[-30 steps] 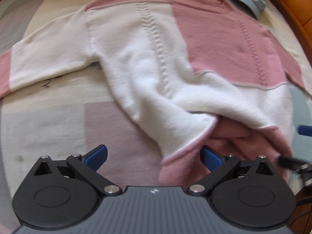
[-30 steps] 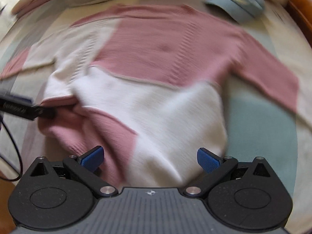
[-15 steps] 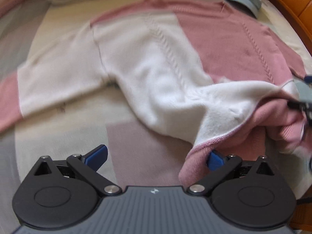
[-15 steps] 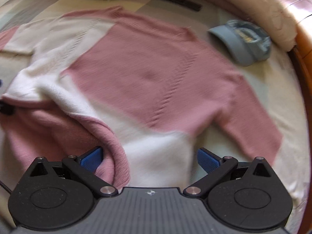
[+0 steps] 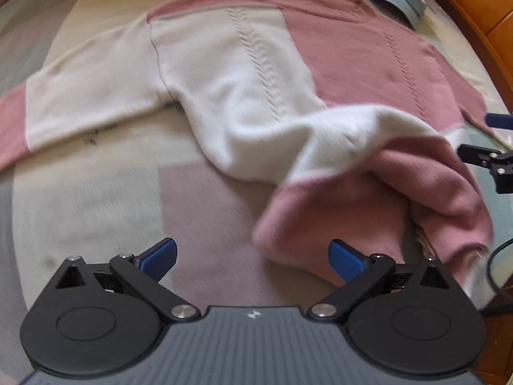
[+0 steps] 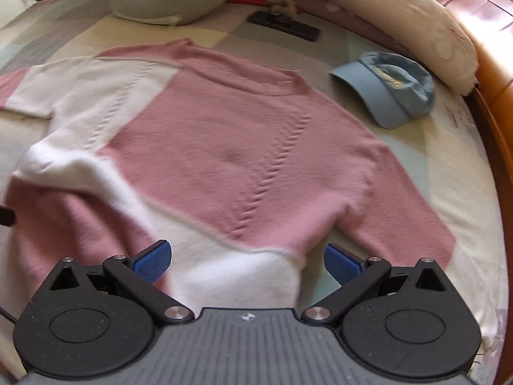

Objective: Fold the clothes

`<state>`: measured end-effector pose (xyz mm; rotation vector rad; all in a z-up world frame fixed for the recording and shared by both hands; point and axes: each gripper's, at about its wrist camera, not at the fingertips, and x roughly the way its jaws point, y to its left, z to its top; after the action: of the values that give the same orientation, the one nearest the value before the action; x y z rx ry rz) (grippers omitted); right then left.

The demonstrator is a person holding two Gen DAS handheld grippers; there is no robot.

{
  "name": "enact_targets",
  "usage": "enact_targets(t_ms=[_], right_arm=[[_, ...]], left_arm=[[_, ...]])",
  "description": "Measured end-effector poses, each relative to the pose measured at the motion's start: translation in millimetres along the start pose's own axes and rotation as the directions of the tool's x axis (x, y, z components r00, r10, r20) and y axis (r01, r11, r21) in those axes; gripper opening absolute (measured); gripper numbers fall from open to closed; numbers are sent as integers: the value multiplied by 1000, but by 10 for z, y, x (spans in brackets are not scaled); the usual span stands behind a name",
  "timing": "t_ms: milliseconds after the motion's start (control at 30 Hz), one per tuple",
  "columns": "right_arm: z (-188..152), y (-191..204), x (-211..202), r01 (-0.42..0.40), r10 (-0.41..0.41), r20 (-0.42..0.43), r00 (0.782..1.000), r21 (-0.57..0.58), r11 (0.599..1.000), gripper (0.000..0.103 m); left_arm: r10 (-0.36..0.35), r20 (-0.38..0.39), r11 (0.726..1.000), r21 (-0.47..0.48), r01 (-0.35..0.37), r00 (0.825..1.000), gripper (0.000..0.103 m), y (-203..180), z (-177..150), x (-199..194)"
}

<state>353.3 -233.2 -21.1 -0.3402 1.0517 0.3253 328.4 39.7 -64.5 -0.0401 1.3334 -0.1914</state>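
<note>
Presently I see both claws spread wide, nothing between their pads. The pink-and-white knitted sweater (image 5: 243, 96) lies spread on the patchwork bedcover (image 5: 96, 192) ahead of my left gripper (image 5: 253, 258), its hem bunched up just beyond the right pad. Beyond my right gripper (image 6: 245, 261) and to its right lies a light-blue cloth cap (image 6: 389, 88).
</note>
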Motion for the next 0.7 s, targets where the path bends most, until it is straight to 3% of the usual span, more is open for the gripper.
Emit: enact_targets(t_ms=[333, 433, 633, 700], right_arm=[[-7, 646, -311, -176, 186, 53, 981, -147, 973, 103], [-14, 772, -337, -204, 215, 44, 976, -179, 962, 103], [-43, 997, -372, -248, 261, 24, 965, -245, 937, 103], [-63, 988, -362, -244, 256, 20, 966, -243, 939, 103]], left_arm=[[40, -62, 998, -42, -42, 997, 100, 29, -218, 84], [8, -34, 998, -60, -10, 999, 100, 33, -240, 43], [13, -27, 999, -42, -14, 1000, 100, -14, -396, 98], [-37, -3, 999, -30, 37, 999, 99, -68, -425, 85]])
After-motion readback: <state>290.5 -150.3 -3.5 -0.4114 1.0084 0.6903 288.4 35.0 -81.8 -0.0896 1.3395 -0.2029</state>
